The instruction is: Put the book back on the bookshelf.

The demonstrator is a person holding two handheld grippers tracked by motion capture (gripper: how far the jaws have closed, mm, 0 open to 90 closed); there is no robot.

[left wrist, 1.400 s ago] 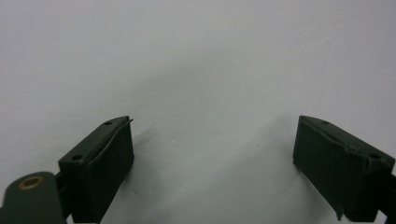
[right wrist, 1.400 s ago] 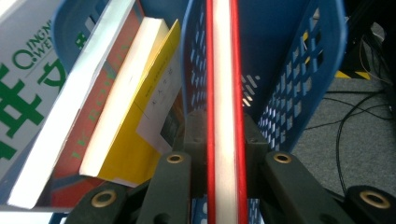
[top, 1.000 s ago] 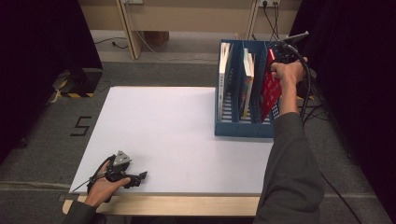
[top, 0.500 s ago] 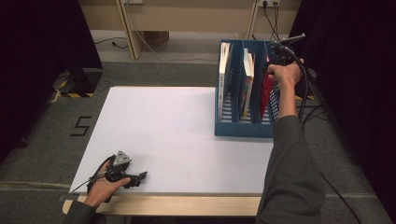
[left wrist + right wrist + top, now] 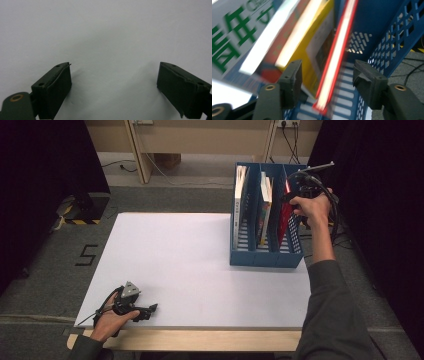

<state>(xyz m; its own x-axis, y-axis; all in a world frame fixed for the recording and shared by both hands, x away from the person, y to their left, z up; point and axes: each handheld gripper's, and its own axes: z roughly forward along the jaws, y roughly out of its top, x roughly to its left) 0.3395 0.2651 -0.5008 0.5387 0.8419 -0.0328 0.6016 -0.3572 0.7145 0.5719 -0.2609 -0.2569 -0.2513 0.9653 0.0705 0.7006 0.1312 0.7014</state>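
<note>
Right gripper just opened, jaws clear of red book; book may tip sideways in blue rack, far right corner of desk.

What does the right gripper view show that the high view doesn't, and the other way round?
Right gripper view alone: green lettering on a white cover, and open jaws with the thin red book between them, untouched. High view alone: the white table and the left tongs resting near its front edge. Both: the blue slotted plastic file rack holding upright books.
</note>
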